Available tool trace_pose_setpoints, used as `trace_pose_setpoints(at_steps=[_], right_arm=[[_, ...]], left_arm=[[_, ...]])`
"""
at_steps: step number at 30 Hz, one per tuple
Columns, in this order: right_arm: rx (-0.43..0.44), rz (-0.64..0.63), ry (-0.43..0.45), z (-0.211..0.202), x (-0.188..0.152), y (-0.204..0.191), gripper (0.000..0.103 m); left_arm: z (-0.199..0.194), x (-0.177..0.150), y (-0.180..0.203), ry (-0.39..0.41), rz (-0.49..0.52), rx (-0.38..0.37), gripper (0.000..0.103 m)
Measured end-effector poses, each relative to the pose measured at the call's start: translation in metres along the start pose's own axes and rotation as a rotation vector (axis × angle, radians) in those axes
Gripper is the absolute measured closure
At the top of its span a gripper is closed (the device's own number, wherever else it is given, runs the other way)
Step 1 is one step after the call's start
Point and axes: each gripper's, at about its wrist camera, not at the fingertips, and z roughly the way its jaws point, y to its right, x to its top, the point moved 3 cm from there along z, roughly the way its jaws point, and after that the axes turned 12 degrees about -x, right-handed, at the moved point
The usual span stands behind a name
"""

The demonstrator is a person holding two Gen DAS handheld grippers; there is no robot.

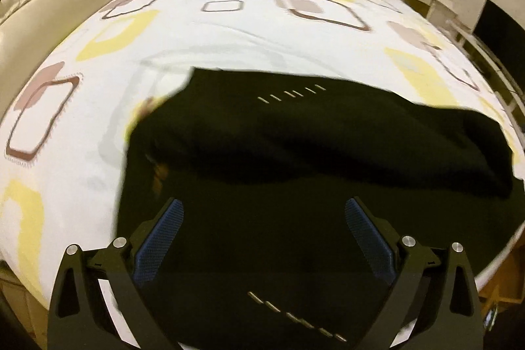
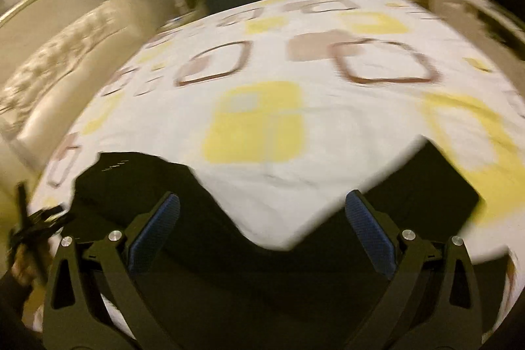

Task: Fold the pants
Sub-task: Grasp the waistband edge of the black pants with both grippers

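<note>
Patterned white bedding covers a bed, with black pants spread on its near side. Left gripper hovers above the dark cloth, fingers spread wide and empty. Right gripper likewise gapes over the pants, holding nothing.

The left gripper has its two black fingers spread wide, the blue ribbed pads facing each other across a broad gap with nothing pinched between them. The right gripper is posed the same way, fingers splayed far apart, blue pads angled inward and holding nothing. Both point forward and slightly downward. At the lower left edge of the right wrist view, the person's left hand appears, blurred, wrapped around the dark frame of the other gripper, with a dark sleeve below it.
</note>
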Motion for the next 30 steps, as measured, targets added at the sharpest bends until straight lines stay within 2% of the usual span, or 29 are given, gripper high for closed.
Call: trace_pose_setpoints(at_steps=[4,8,11,13,16,19,22,25,26,27,28,29,30], right_arm=[[0.096,-0.083,-0.073,0.053,0.026,-0.045,0.002],[0.191,-0.138,-0.198,0.109,0.04,-0.095,0.002],[0.215,-0.2,-0.266,0.137,0.041,-0.126,0.002],[0.22,-0.239,-0.293,0.149,0.041,-0.142,0.002],[0.257,-0.254,-0.32,0.157,0.04,-0.152,0.002],[0.257,-0.286,-0.335,0.16,0.038,-0.156,0.002],[0.274,-0.313,-0.362,0.163,0.034,-0.159,0.002],[0.276,-0.358,-0.392,0.168,0.032,-0.164,0.002],[0.272,-0.374,-0.397,0.17,0.031,-0.165,0.002],[0.271,-0.387,-0.404,0.172,0.03,-0.165,0.002],[0.28,-0.388,-0.414,0.174,0.029,-0.165,0.002],[0.292,-0.388,-0.429,0.176,0.028,-0.166,0.002],[0.306,-0.392,-0.443,0.179,0.026,-0.168,0.002]], left_arm=[[0.015,0.031,-0.052,-0.035,-0.022,0.054,0.005],[0.031,0.057,-0.108,-0.052,-0.088,0.033,0.005],[0.043,0.074,-0.132,-0.075,-0.115,-0.061,0.005],[0.053,0.085,-0.139,-0.09,-0.116,-0.158,0.005],[0.068,0.095,-0.139,-0.11,-0.09,-0.246,0.005],[0.094,0.1,-0.136,-0.198,-0.087,-0.352,0.005],[0.102,0.106,-0.134,-0.204,-0.072,-0.387,0.005],[0.105,0.115,-0.139,-0.204,-0.107,-0.467,0.006],[0.104,0.116,-0.139,-0.208,-0.116,-0.494,0.009],[0.105,0.117,-0.137,-0.213,-0.113,-0.497,0.022],[0.105,0.117,-0.137,-0.216,-0.101,-0.48,0.029],[0.105,0.116,-0.137,-0.221,-0.086,-0.439,0.04],[0.105,0.116,-0.138,-0.225,-0.08,-0.412,0.044]])
